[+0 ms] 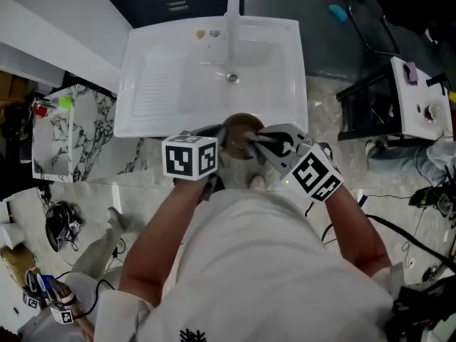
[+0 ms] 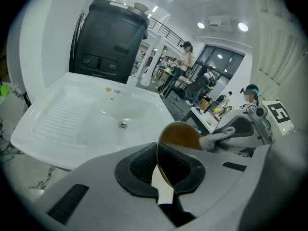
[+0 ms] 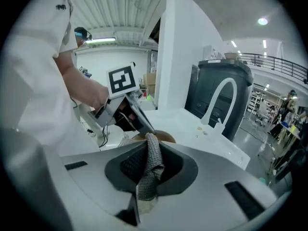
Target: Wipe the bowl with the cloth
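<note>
A person is holding a brown bowl (image 2: 180,134) and a grey cloth (image 3: 153,160) in 2 handheld grippers at the near rim of a white sink (image 1: 178,84).
The left gripper (image 2: 161,170) is clamping its 2 jaws tight on the bowl's rim, holding the bowl tilted on edge. The right gripper (image 3: 151,170) is pinching the knitted cloth between its closed jaws, and the cloth's free end is meeting the bowl's edge, close in front of the person's body.

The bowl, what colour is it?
The bowl is brown, clearest in the left gripper view.
</note>
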